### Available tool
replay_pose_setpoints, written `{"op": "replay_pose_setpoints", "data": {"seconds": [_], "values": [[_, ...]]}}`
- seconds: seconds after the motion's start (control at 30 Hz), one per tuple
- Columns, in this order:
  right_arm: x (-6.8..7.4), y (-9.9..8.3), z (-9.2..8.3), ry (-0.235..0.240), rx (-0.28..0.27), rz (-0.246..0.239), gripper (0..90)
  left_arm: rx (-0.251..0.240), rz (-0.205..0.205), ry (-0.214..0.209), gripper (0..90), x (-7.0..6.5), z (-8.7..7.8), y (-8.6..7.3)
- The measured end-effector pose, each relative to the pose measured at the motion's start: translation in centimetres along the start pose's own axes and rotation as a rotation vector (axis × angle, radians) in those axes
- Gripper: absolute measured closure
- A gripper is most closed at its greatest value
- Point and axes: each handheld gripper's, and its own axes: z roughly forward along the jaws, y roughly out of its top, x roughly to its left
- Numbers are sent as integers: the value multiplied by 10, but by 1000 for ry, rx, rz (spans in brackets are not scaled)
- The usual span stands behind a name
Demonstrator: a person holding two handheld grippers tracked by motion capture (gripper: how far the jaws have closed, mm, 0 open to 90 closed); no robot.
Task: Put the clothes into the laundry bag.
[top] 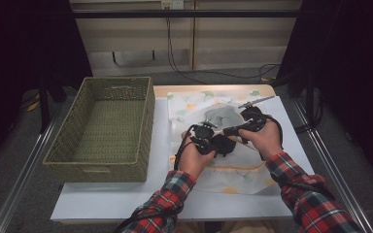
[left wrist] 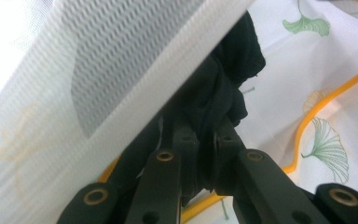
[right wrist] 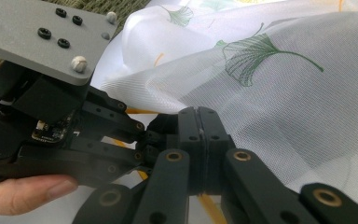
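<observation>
Claws: left [left wrist: 205, 140] clamps black cloth [left wrist: 235, 56] | right [right wrist: 199, 140] pinches mesh bag [right wrist: 279, 93]

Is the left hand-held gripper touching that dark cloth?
Touching. The left gripper view shows the left hand-held gripper with its jaws pinched on the dark cloth.
</observation>
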Motion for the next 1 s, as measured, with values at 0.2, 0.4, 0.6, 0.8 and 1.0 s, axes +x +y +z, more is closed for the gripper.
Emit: {"op": "replay_pose_setpoints", "data": {"seconds": [0.2,0.4,0.6,0.8,1.0], "values": [[-1,0,-1,8,-11,4,900,-12,8,6,833,-1,3,2],[-2,0,-3,1,-14,2,900,-34,5,13,832,-1,3,6],[-4,-1,-3,-1,-12,7,900,-60,-5,41,829,-1,4,9],[-5,-1,-4,-1,-13,6,900,-66,9,36,810,-1,8,12],[-5,-1,-5,-3,-12,7,900,-73,17,25,772,-3,9,12]]}}
